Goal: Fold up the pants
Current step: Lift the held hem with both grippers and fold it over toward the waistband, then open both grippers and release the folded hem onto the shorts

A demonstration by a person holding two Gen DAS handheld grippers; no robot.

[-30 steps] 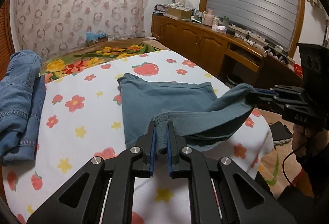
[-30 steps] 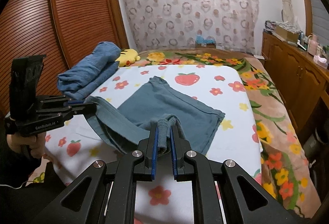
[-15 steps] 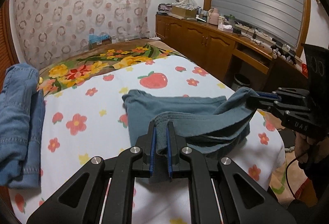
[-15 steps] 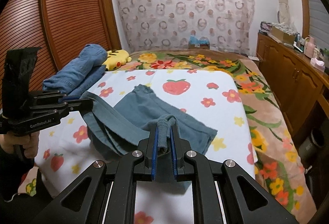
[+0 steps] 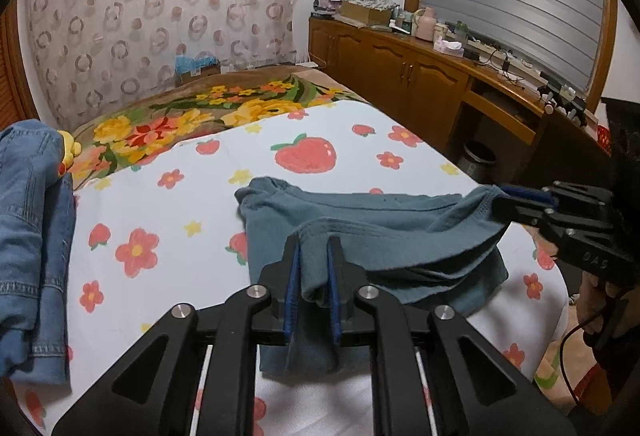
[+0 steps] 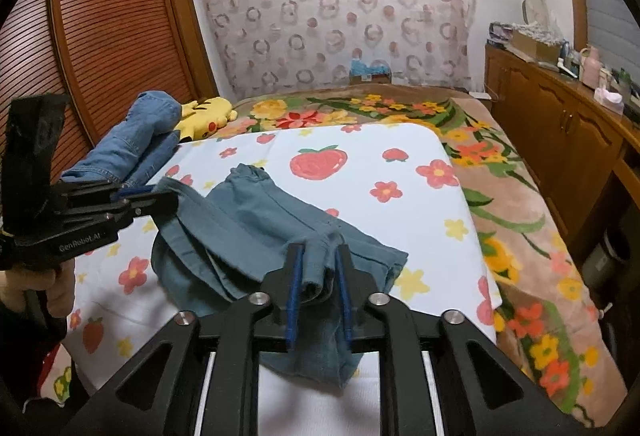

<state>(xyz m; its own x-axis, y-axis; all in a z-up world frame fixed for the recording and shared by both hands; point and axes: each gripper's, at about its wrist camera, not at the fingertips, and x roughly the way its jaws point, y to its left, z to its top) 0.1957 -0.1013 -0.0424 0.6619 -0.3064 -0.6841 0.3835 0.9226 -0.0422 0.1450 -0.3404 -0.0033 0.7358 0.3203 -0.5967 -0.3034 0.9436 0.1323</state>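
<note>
Teal-blue pants (image 5: 372,232) lie partly folded on the strawberry-print sheet (image 5: 192,172) of the bed; they also show in the right wrist view (image 6: 256,220). My left gripper (image 5: 313,256) is shut on one near corner of the pants. My right gripper (image 6: 319,268) holds the other near corner between its pads, jaws slightly wider than before, cloth still between them. Both corners are lifted over the flat part. Each gripper shows in the other's view: the right one (image 5: 520,202), the left one (image 6: 144,196).
Folded blue jeans (image 5: 28,236) lie at the sheet's left side, with a yellow plush toy (image 6: 208,112) beside them. A wooden cabinet (image 5: 420,84) with clutter runs along the right. A slatted wardrobe (image 6: 100,36) stands at the left. A floral blanket (image 6: 500,196) covers the bed's far and right parts.
Both grippers have carried the near edge of the pants forward over the flat part, so the fold is shorter. The right gripper's jaws have spread slightly.
</note>
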